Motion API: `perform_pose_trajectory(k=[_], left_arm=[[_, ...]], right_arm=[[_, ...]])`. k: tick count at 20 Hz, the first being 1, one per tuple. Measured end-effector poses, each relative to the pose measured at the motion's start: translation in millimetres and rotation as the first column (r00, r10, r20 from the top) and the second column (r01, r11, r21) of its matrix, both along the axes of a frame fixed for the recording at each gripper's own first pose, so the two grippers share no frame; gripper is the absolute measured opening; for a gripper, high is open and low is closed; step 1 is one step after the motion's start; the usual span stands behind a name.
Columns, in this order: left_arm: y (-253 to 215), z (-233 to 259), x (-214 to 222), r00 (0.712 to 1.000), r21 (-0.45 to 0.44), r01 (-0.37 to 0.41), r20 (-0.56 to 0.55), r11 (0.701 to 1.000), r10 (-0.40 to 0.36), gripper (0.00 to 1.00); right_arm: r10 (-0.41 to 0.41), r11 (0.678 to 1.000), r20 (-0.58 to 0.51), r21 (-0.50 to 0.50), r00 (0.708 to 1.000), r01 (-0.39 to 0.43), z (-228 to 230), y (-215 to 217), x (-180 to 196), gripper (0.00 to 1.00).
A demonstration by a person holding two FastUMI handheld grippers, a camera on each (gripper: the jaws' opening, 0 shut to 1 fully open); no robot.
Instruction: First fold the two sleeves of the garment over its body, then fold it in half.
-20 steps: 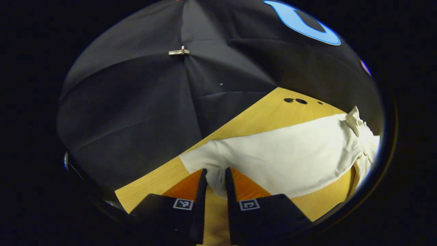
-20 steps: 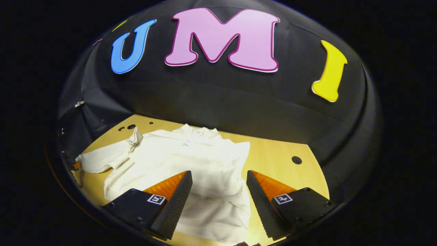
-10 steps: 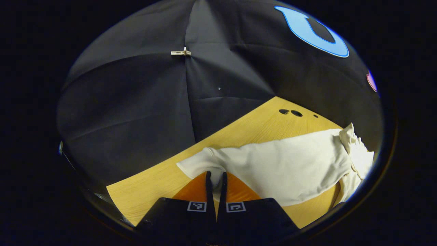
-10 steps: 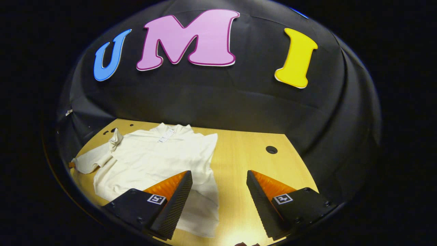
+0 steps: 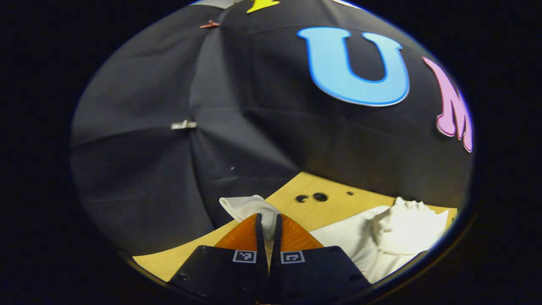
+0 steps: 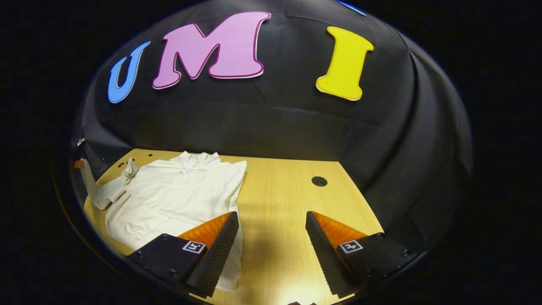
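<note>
- One cream garment [image 6: 169,195] lies on the wooden table [image 6: 283,199], body spread flat, neckline towards the booth's back wall.
- You have one sleeve [image 5: 250,207] raised off the table: its cuff is pinched in your left gripper [image 5: 266,228], whose two fingers are clenched on the cloth with almost no gap between them.
- In the right gripper view, that same sleeve [image 6: 95,186] rises from the garment's far-left shoulder, clear of the table.
- The step in hand looks like the first sleeve fold. The right-hand side of the garment already ends in a straight edge, so that sleeve may be tucked in, but you cannot tell for certain from here.
- Next, carry the cuff across and over the body, keep the sleeve taut enough not to bunch, lay it flat, then let go.
- Watch the crumpled lump of fabric [image 5: 406,224] by the shoulder; it could drag and wrinkle the fold.
- Your right gripper [image 6: 271,237] is released, fingers spread wide, hovering over bare table just beside the garment's edge and holding nothing.
- Count: one garment, one sleeve plainly seen, two grippers, several small holes in the table.
</note>
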State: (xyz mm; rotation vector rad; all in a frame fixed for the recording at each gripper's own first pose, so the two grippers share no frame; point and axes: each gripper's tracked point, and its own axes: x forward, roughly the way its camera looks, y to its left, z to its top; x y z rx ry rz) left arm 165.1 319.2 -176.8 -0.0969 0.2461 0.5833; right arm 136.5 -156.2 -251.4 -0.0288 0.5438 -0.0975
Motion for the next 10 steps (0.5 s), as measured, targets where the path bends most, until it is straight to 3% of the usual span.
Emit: perform_pose_trajectory(k=[2,3,4,6,10], left_arm=[[-34,25,30,0.998,0.042,0.061,0.029,0.997,-0.063,0.06],[-53,35,44,0.994,0.057,0.096,0.041,0.994,-0.098,0.11],[-73,43,57,0.99,0.068,0.129,0.05,0.989,-0.133,0.06],[-111,54,85,0.978,0.08,0.196,0.063,0.977,-0.201,0.06],[-193,58,129,0.931,0.109,0.354,0.05,0.929,-0.361,0.06]], right_arm=[[-0.012,1.0,-0.011,0.015,1.0,0.012,-8,-8,-3,0.98],[-0.02,1.0,-0.015,0.021,1.0,0.021,-11,-12,-5,0.98],[-0.038,0.999,-0.018,0.016,0.999,0.039,-15,-20,-8,0.98],[-0.068,0.997,-0.019,0.028,0.998,0.068,-21,-32,-14,0.98],[-0.119,0.991,-0.036,0.057,0.992,0.121,-37,-56,-32,0.98]])
